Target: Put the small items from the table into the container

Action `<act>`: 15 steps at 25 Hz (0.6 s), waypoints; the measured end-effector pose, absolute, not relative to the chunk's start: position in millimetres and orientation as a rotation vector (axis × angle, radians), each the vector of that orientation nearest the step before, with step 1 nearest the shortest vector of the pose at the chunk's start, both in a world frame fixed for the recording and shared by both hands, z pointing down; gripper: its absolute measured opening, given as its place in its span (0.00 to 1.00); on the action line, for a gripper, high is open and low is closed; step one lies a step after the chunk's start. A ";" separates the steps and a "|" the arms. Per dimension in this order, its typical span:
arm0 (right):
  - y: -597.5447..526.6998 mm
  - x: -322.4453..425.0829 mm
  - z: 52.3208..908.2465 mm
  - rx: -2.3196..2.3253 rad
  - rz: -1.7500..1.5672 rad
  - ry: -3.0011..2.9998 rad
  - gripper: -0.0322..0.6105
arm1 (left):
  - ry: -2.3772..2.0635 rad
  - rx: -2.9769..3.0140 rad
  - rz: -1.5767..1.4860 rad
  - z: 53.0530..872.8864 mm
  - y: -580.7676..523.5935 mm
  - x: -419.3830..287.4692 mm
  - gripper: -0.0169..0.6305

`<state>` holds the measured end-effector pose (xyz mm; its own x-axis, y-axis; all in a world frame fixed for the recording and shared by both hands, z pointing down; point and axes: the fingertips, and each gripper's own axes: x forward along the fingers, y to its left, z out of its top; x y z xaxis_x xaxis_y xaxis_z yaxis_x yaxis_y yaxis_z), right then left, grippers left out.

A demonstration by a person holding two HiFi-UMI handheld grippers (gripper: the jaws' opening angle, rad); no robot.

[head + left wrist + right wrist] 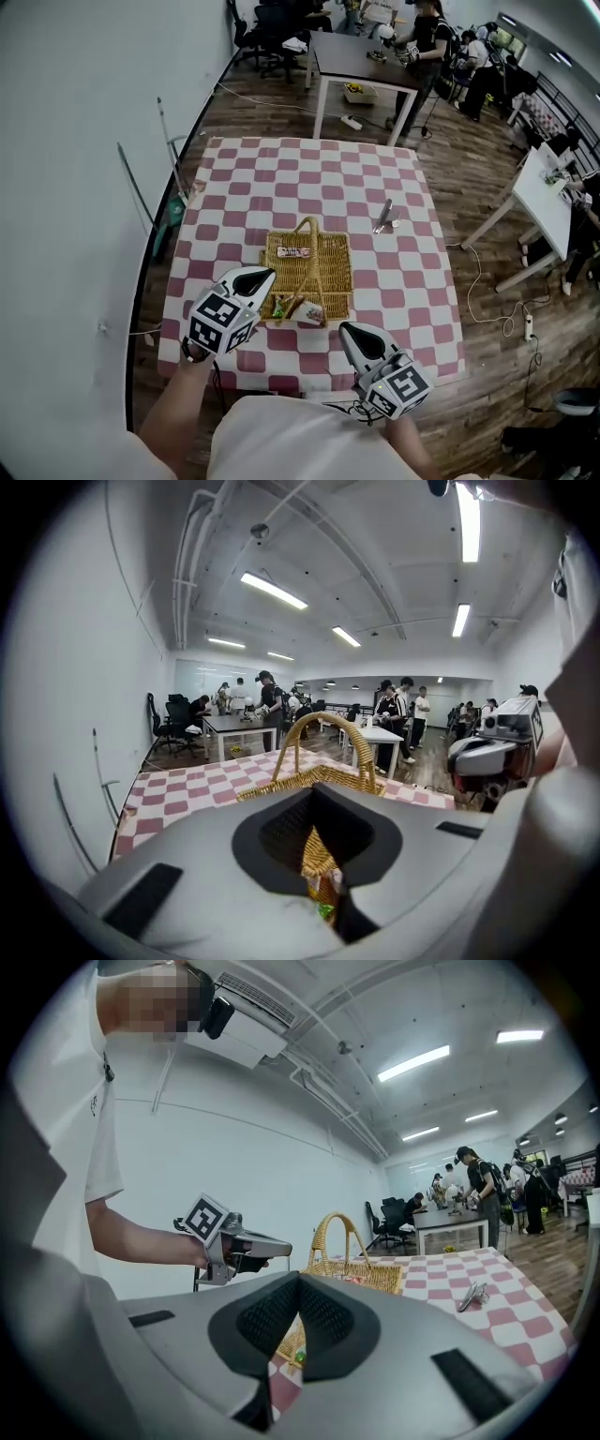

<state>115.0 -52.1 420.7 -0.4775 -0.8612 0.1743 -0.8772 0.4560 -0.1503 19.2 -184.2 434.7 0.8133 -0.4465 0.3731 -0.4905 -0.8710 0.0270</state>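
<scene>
Left gripper [261, 278]: jaws closed together with nothing between them, tips at the left rim of the woven straw basket with arched handle [339, 262]. The basket sits by the middle of the near edge of the red-and-white checked tablecloth [281, 178], with a red-and-white packet [294, 251] in its far-left corner and a small green item [279, 305] in its near-left corner. Right gripper [349, 330]: jaws likewise together and empty, over the near edge just off the basket's near-right corner; a small silver metal piece [382, 216] lies on the cloth beyond the basket's far-right corner, toward the right edge.
</scene>
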 end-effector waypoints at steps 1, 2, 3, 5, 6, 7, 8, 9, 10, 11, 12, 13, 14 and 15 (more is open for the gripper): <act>-51.8 115.6 420.8 1.564 0.337 -2.618 0.05 | -0.752 2.869 0.541 435.6 -181.3 17.8 0.03; -51.4 116.0 421.0 1.561 0.338 -2.619 0.05 | -0.758 2.865 0.536 436.7 -178.4 16.2 0.03; -50.9 116.1 421.0 1.559 0.338 -2.620 0.05 | -0.766 2.860 0.532 437.7 -175.6 14.3 0.03; -50.2 115.6 420.0 1.551 0.336 -2.626 0.05 | -0.786 2.851 0.519 437.8 -170.6 9.7 0.03; -49.9 115.1 419.1 1.547 0.335 -2.629 0.05 | -0.797 2.845 0.509 436.6 -168.3 7.1 0.03; -49.6 114.5 418.4 1.544 0.335 -2.632 0.05 | -0.807 2.840 0.497 434.9 -166.0 4.5 0.03; -49.3 114.1 417.9 1.541 0.335 -2.634 0.05 | -0.816 2.834 0.483 432.9 -163.7 2.4 0.03; -49.1 113.9 417.7 1.539 0.336 -2.636 0.05 | -0.824 2.831 0.469 430.8 -161.2 0.7 0.03; -49.0 114.1 417.6 1.538 0.336 -2.638 0.05 | -0.830 2.827 0.454 428.8 -158.7 -0.5 0.03; -48.9 114.3 417.4 1.536 0.335 -2.640 0.05 | -0.837 2.823 0.438 426.9 -155.9 -1.7 0.03; -48.8 114.5 416.9 1.534 0.333 -2.642 0.05 | -0.844 2.820 0.423 425.1 -152.9 -3.0 0.03; -48.7 114.5 416.0 1.532 0.331 -2.645 0.05 | -0.853 2.816 0.410 423.2 -149.9 -4.7 0.03; -48.7 114.4 414.8 1.529 0.327 -2.649 0.05 | -0.861 2.814 0.399 421.4 -146.9 -6.5 0.03; -48.8 114.2 413.6 1.527 0.324 -2.652 0.05 | -0.870 2.814 0.391 420.1 -144.1 -8.4 0.03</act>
